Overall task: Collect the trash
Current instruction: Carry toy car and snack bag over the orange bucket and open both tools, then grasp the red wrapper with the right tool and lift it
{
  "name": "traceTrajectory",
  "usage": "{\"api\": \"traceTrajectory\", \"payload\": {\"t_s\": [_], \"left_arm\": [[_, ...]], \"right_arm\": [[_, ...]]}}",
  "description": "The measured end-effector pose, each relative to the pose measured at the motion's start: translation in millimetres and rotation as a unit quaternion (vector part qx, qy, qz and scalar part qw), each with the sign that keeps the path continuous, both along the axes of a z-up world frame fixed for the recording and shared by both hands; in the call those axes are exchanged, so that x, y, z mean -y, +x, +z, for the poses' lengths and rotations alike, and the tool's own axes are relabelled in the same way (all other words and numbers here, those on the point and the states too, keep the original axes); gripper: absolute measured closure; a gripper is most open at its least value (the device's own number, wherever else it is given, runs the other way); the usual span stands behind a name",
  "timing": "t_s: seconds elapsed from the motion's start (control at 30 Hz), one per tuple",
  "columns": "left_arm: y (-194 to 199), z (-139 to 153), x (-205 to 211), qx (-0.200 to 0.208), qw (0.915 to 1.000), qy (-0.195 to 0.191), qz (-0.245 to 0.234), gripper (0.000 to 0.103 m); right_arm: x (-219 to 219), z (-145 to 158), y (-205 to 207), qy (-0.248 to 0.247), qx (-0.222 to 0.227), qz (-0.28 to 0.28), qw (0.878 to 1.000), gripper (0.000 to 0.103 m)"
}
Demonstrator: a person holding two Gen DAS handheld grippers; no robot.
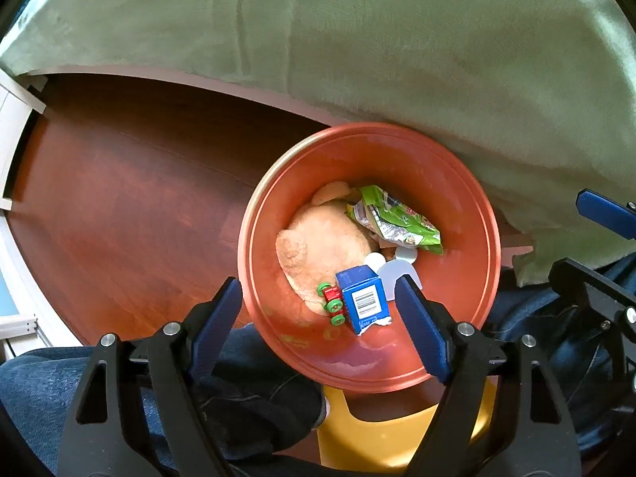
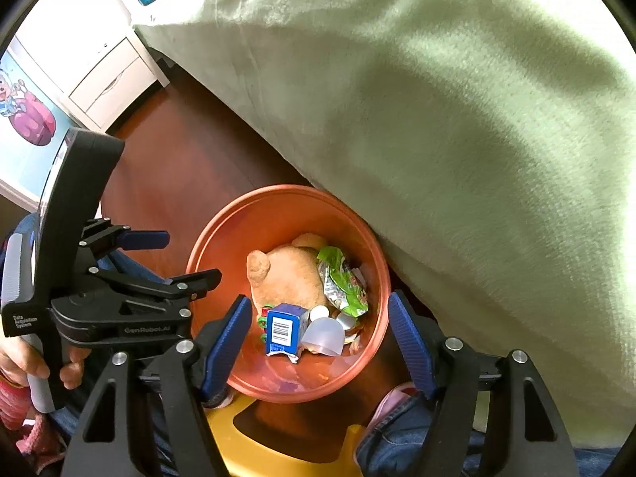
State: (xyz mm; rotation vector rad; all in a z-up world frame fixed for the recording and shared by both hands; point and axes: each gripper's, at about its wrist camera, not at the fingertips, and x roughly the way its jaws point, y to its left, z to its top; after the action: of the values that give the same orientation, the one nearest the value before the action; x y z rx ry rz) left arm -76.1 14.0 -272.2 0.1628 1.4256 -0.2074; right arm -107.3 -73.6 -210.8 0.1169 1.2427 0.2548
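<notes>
An orange round bin (image 1: 457, 183) (image 2: 278, 206) stands on the floor against the bed. Inside lie a tan plush toy (image 1: 322, 242) (image 2: 290, 274), a green crumpled snack wrapper (image 1: 397, 218) (image 2: 342, 282), a blue carton with a barcode (image 1: 363, 298) (image 2: 284, 330), a small red and green toy car (image 1: 332, 302), white caps and a clear plastic cup (image 2: 324, 336). My left gripper (image 1: 318, 314) is open and empty above the bin's near rim; it also shows in the right wrist view (image 2: 179, 254). My right gripper (image 2: 318, 342) is open and empty above the bin.
A bed with a light green blanket (image 1: 397, 39) (image 2: 457, 119) overhangs the bin's far side. A yellow stool (image 1: 377, 433) (image 2: 286, 449) stands below the bin, between the person's jeans-clad legs. The floor is dark red wood (image 1: 119, 198). A white drawer unit (image 2: 111, 79) stands at the left.
</notes>
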Motion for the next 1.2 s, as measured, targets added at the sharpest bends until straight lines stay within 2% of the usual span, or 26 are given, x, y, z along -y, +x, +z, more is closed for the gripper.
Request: {"api": "traceTrajectory", "payload": {"t_s": [0.1, 0.27, 0.43, 0.63, 0.73, 0.93, 1.07, 1.2], "left_arm": [[-0.3, 6.5, -1.0, 0.008, 1.0000, -0.005, 0.003, 0.026], [0.5, 26.3, -2.6, 0.028, 0.9994, -0.017, 0.007, 0.026], [5.0, 64.0, -13.0, 0.069, 0.9965, -0.041, 0.023, 0.026], [13.5, 105.5, -29.2, 0.128, 0.9895, -0.047, 0.048, 0.026], [17.4, 113.7, -37.2, 0.138, 0.9874, -0.049, 0.059, 0.026], [19.4, 115.1, -49.8, 0.134, 0.9864, -0.059, 0.074, 0.026], [22.7, 116.2, -60.4, 0.133, 0.9851, -0.064, 0.088, 0.026], [29.1, 115.3, -72.4, 0.132, 0.9835, -0.068, 0.103, 0.026]], "right_arm": [[1.4, 6.0, 0.1, 0.001, 0.008, -0.001, 1.000, 0.033], [5.6, 34.5, 1.6, 0.012, 0.037, -0.004, 0.999, 0.033], [11.1, 84.9, 12.0, 0.025, 0.099, -0.006, 0.995, 0.032], [19.8, 153.5, 57.1, 0.029, 0.197, -0.024, 0.980, 0.021], [24.6, 171.1, 92.6, 0.029, 0.215, -0.036, 0.975, 0.020], [22.0, 178.4, 182.6, 0.001, 0.220, -0.053, 0.974, 0.020], [21.2, 169.7, 231.4, 0.002, 0.202, -0.068, 0.977, 0.020], [12.7, 160.0, 277.6, -0.022, 0.179, -0.073, 0.981, 0.020]]}}
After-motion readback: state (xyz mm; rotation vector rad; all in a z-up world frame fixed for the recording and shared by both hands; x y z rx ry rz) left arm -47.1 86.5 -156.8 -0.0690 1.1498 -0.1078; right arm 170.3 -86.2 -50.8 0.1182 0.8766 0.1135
